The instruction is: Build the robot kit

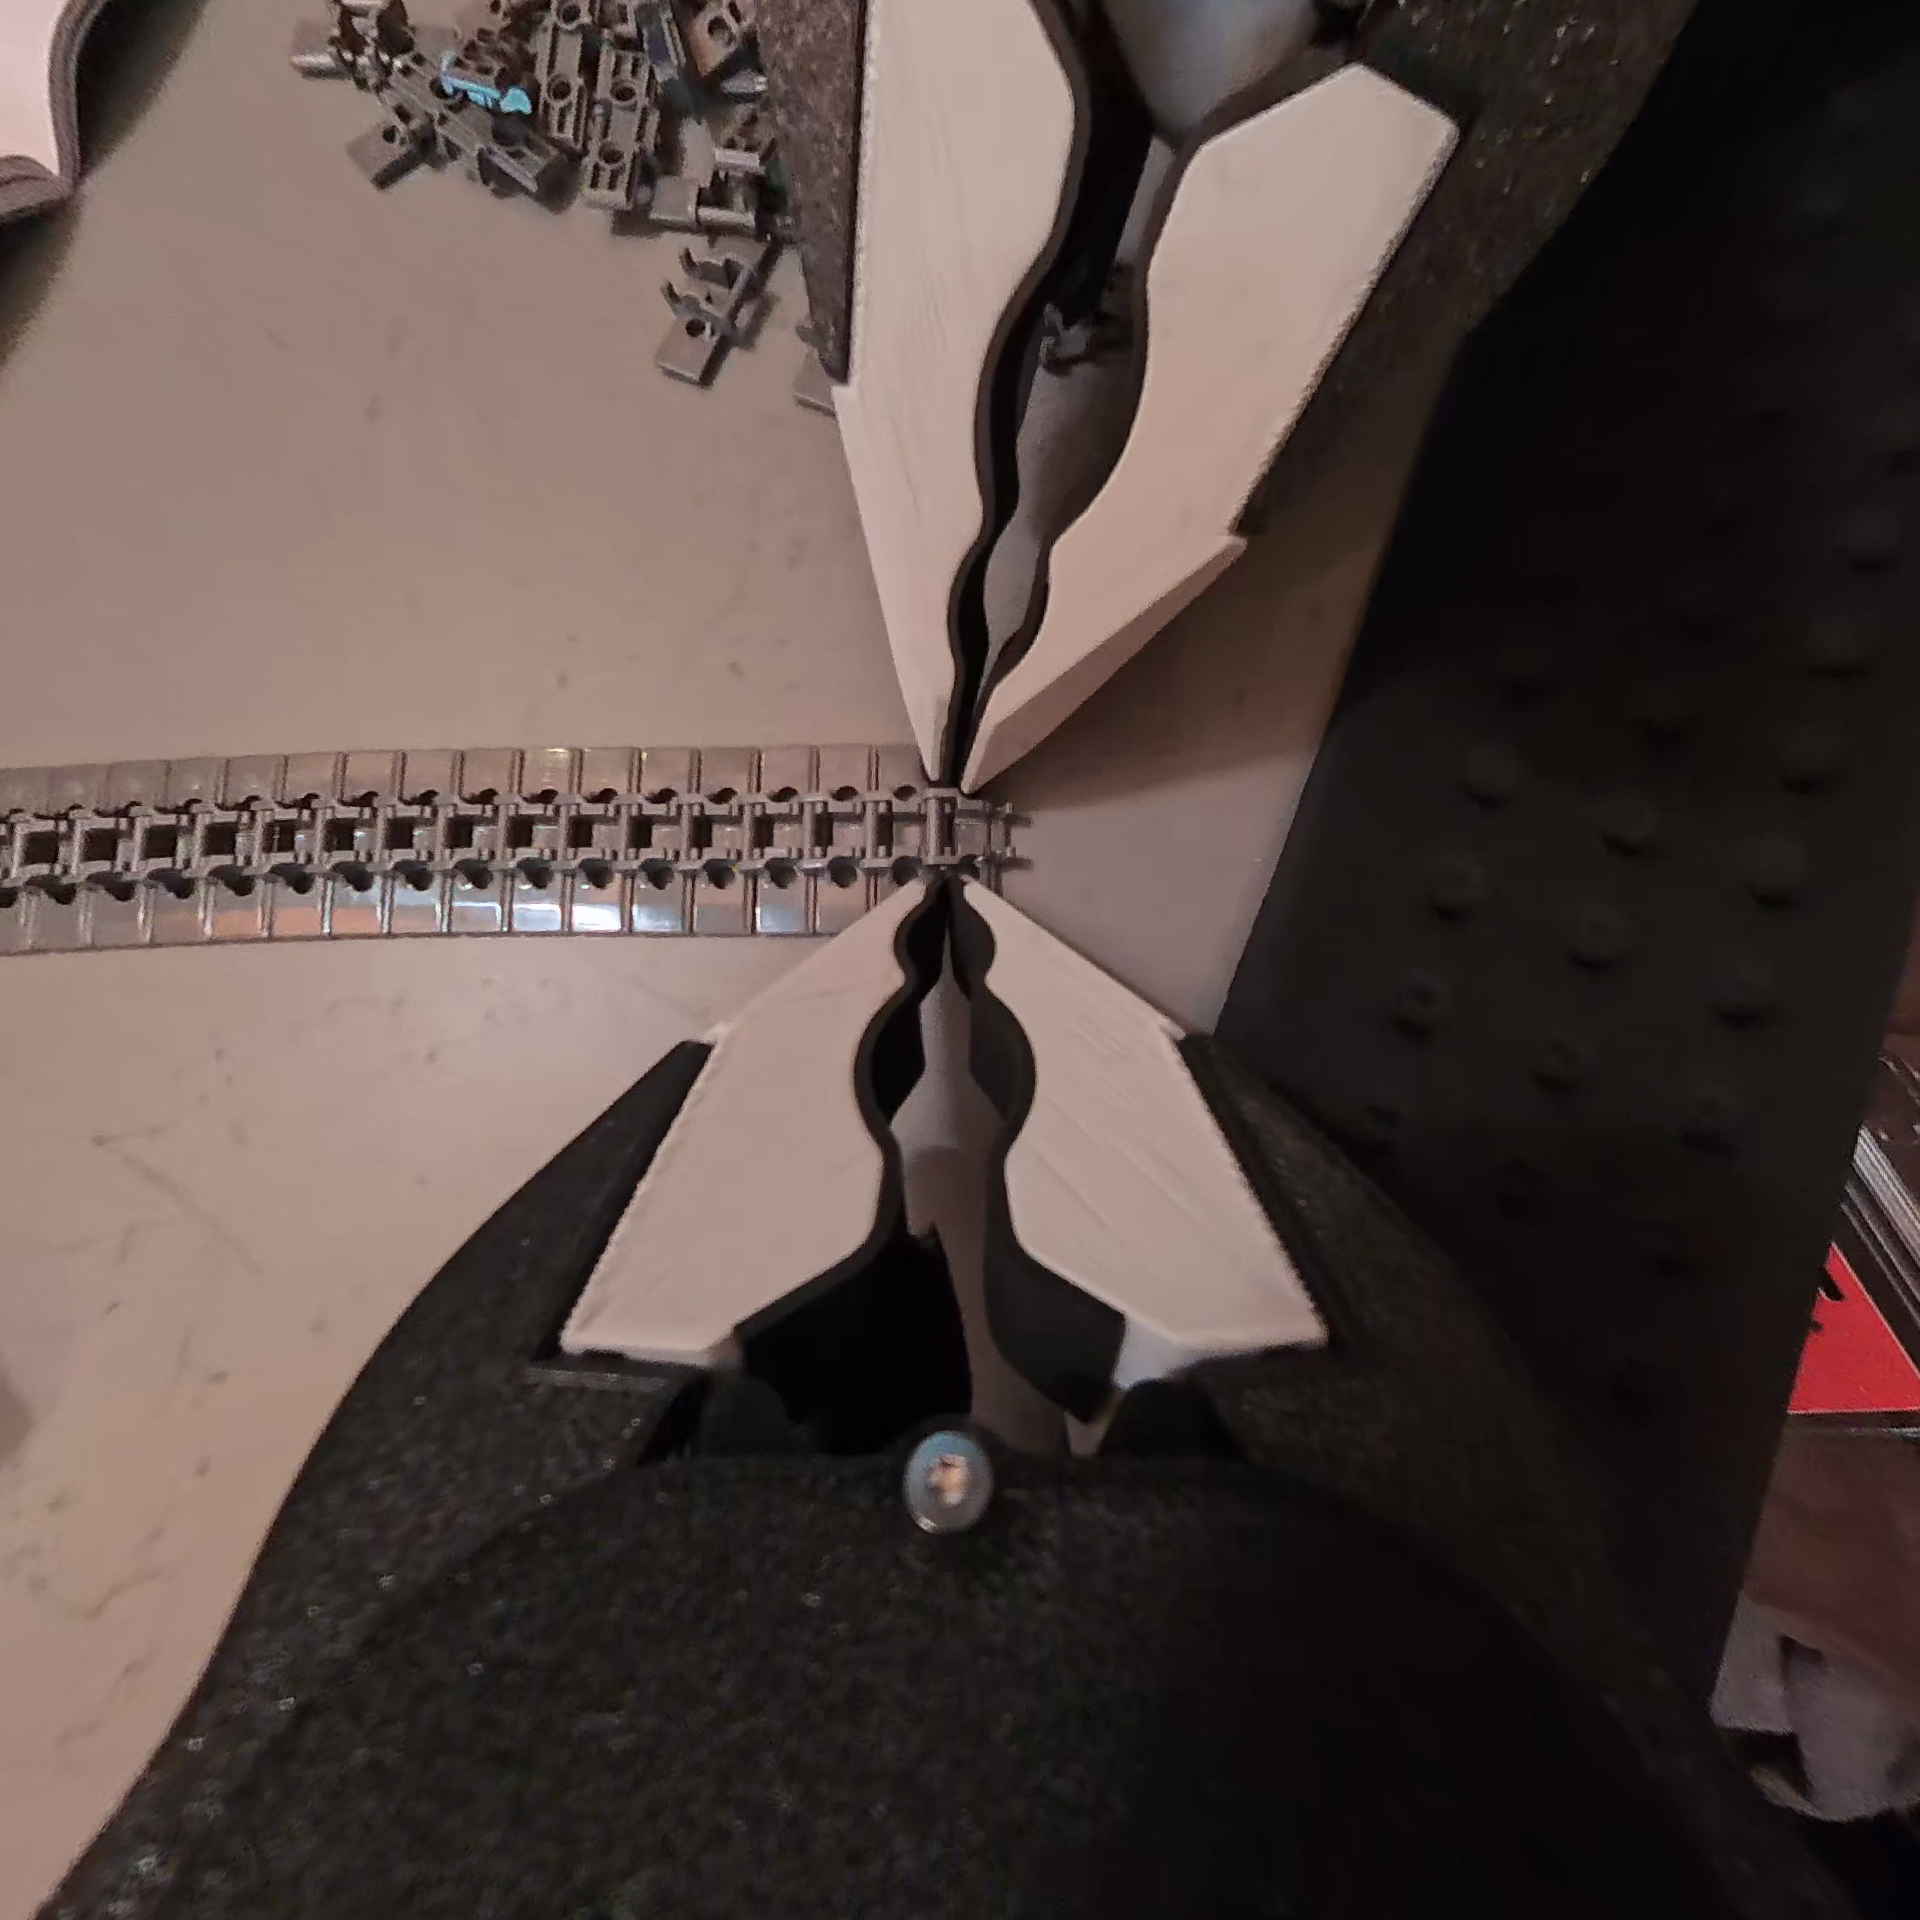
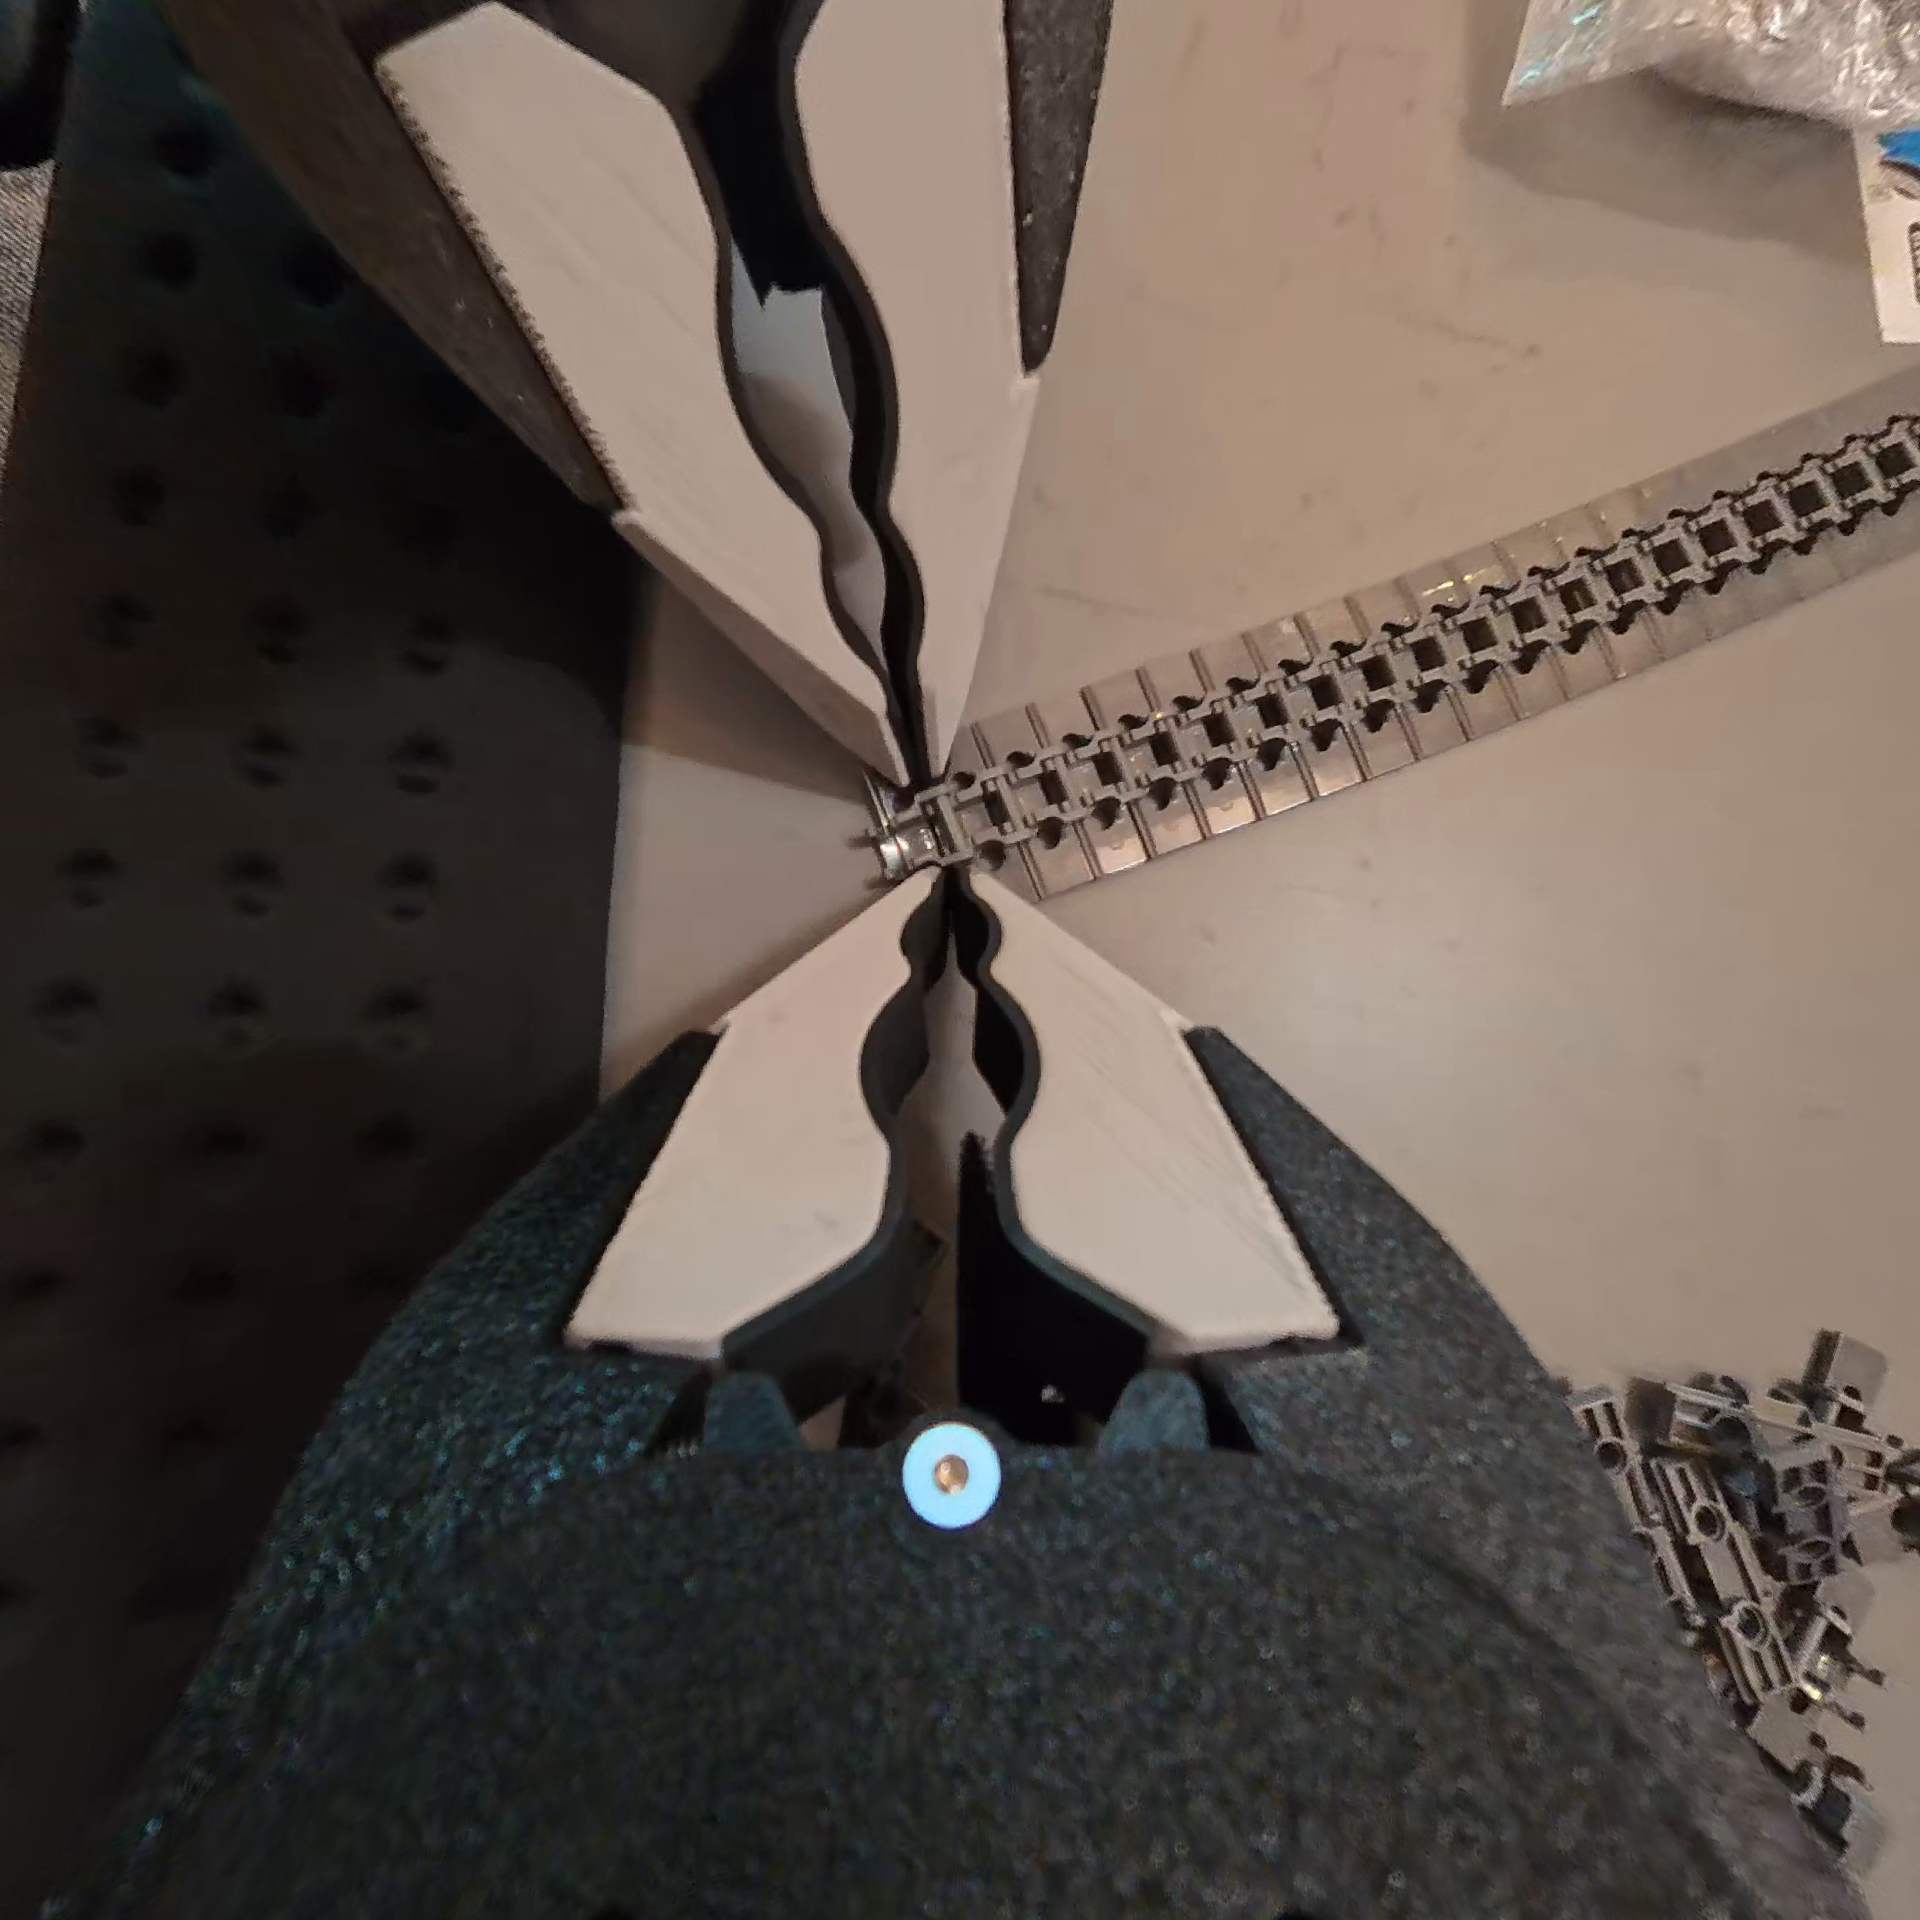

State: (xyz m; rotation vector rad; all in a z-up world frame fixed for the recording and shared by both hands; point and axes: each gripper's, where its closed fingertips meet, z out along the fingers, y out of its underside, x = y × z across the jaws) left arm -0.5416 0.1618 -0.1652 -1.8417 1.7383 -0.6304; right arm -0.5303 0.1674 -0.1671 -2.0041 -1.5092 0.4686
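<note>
Pale tabletop (image 1: 312, 520), grey track chain (image 1: 468, 847) lying flat lengthwise, left gripper (image 1: 943, 883) and right gripper (image 2: 940, 883) closed, pinching its end link.

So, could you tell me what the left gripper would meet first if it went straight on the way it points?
The left gripper already pinches the end link of the grey track chain; straight on, it would probably meet the pale tabletop directly beneath, though depth is unclear.

- Left wrist view: tread chain (image 1: 468, 844) runs from the left edge to centre on the table (image 1: 416, 571).
- Loose links pile (image 1: 582, 135) upper left; studded plate (image 1: 1558, 935) right.
</note>
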